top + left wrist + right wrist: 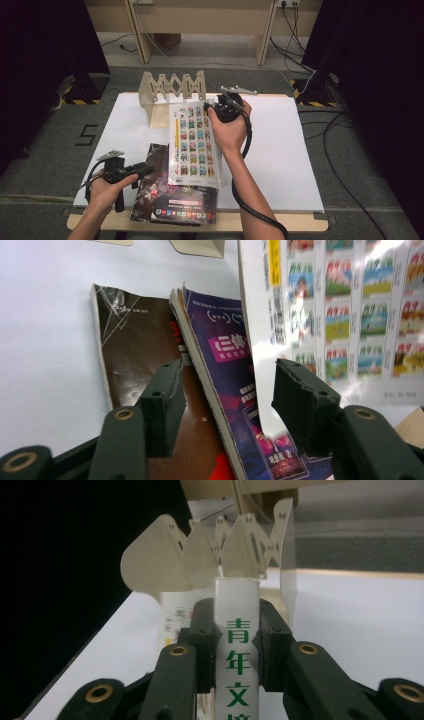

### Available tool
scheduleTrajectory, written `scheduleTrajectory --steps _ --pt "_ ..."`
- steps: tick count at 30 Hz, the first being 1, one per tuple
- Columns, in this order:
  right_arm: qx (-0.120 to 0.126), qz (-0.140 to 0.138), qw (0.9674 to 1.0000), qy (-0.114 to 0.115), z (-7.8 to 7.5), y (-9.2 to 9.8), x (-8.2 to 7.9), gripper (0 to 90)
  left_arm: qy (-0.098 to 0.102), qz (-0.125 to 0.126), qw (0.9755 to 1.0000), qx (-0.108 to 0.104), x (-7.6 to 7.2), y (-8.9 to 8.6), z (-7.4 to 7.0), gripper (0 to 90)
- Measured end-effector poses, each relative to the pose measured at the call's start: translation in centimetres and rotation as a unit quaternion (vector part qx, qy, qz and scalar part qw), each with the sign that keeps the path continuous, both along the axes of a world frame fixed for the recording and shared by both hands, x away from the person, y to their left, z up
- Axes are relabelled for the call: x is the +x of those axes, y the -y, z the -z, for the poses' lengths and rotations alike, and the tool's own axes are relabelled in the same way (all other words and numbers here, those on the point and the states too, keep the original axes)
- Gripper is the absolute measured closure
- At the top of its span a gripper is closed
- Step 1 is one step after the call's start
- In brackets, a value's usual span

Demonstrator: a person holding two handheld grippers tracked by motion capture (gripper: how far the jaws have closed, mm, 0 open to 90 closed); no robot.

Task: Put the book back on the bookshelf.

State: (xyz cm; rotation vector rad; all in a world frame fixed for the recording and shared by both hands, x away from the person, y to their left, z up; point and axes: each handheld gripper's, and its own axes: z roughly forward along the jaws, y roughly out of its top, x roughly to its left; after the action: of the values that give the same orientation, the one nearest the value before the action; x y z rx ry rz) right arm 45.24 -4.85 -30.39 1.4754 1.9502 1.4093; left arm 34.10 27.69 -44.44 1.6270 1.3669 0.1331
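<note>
Nearest the person, the left hand-held gripper [142, 168] sits low at the desk's [280, 150] near-left, jaws apart and holding nothing. In the left gripper view its pads straddle the near edge of the purple-covered book [235, 405] without pressing on it; the brown-covered book [140, 350] lies flat just to the left, touching or tucked under it. Both books rest at the near edge of the desk, long axes running away from the person.

Further out, the right hand-held gripper [216, 107] is raised mid-desk, jaws narrowed and clamped on the white-spined magazine [194, 142]. In the right gripper view the pads [202, 640] pinch the spine with green characters, one on each side. The magazine hangs tilted, cover with rows of small pictures facing up-left, its low end over the purple-covered book.

Farthest, the wooden accordion book rack [172, 86] stands at the desk's back-left edge, dividers upright. From the right gripper view it lies dead ahead, just beyond the magazine's spine, slots roughly in line with it. Judgement: the right hand is much nearer the rack; the next move is forward and down into a slot, spine kept parallel to the dividers.
</note>
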Motion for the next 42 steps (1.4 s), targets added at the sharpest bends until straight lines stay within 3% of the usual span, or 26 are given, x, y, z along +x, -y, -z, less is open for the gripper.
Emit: scheduleTrajectory --steps 8,19,36,39,42 --pt "-0.003 0.030 0.9992 0.026 -2.1 -0.5 2.1 74.1 -0.004 -0.002 1.0000 -0.003 0.1 -0.2 0.2 44.7" --pt "-0.006 0.069 0.9967 0.042 -2.9 -0.2 2.7 74.1 0.001 -0.003 1.0000 0.000 0.1 -0.3 0.0 44.7" --pt "0.012 0.078 0.9950 0.062 -4.6 -1.4 3.5 74.1 -0.002 0.003 1.0000 0.000 0.2 0.0 0.2 44.6" --pt "-0.005 0.080 0.9944 0.069 -4.6 -2.3 3.8 74.1 -0.002 0.002 1.0000 -0.002 0.1 0.0 0.2 44.6" --pt "0.002 0.084 0.9941 0.069 -4.4 -2.6 4.1 74.1 -0.001 0.001 1.0000 -0.002 0.2 -0.1 0.2 44.6"
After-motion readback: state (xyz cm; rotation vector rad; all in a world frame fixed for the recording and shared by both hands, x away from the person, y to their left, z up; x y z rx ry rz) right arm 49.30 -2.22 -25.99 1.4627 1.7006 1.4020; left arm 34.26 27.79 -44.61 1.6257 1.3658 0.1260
